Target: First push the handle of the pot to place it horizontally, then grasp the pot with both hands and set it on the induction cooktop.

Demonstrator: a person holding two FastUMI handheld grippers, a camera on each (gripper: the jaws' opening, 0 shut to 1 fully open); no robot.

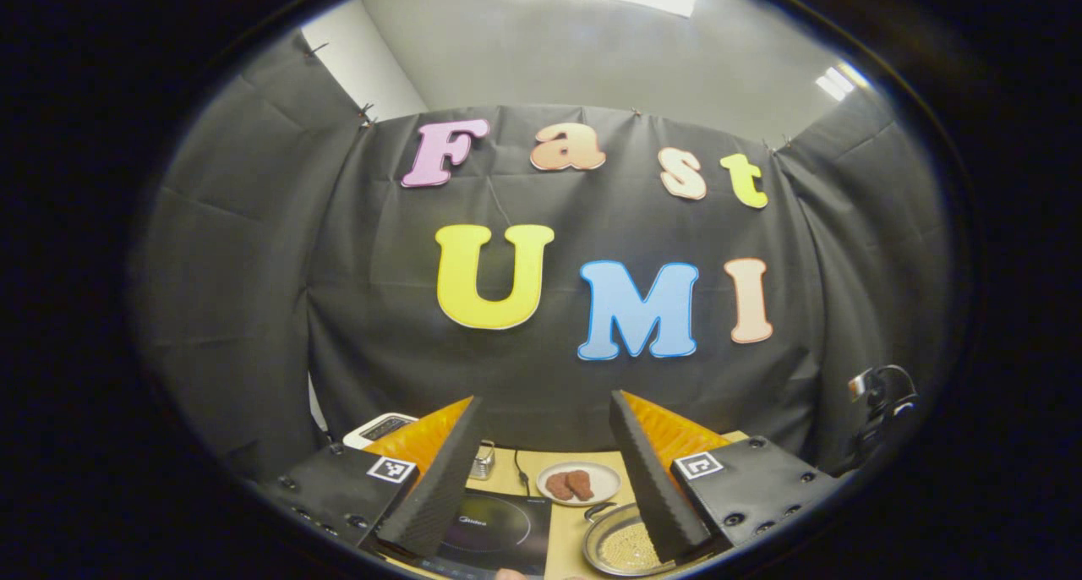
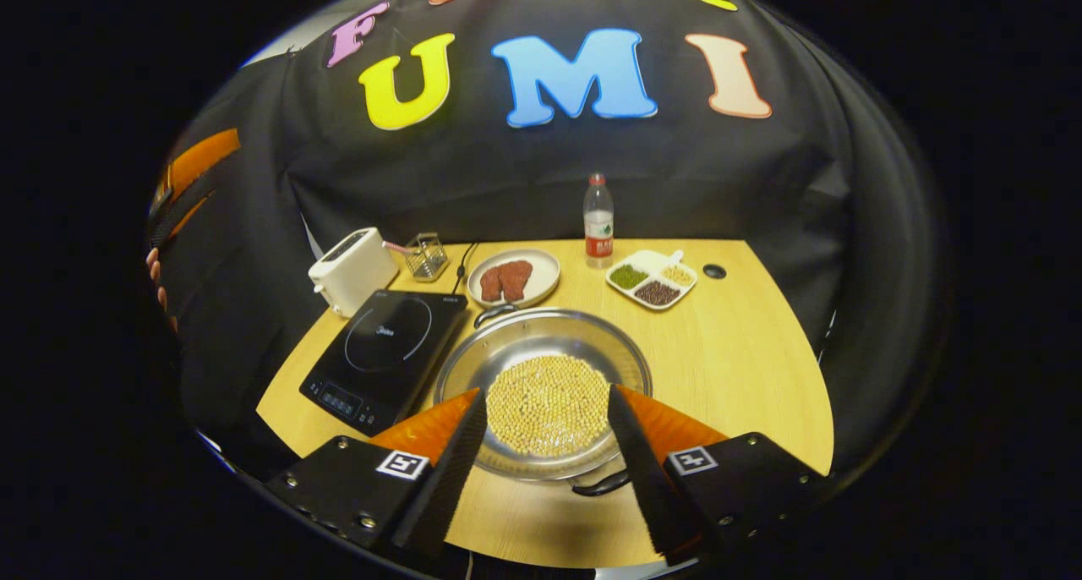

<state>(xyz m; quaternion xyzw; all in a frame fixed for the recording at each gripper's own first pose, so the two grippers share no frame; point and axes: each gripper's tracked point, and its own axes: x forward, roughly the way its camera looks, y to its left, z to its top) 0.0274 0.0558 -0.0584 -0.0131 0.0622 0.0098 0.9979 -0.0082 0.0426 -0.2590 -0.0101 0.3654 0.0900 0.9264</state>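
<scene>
on the wooden table (image 2: 744, 352) the black cooktop (image 2: 385, 352) lies just left of the steel pot (image 2: 545, 394), full of pale beans, whose handles point toward and away from the right gripper (image 2: 545, 445); the near handle (image 2: 602, 484) is partly hidden. left gripper (image 1: 545, 470) and right gripper: jaws wide apart, holding nothing.

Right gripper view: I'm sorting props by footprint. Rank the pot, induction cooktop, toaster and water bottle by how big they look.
1. Pot
2. Induction cooktop, close to the pot
3. Toaster
4. Water bottle, farthest back, so unsure
</scene>
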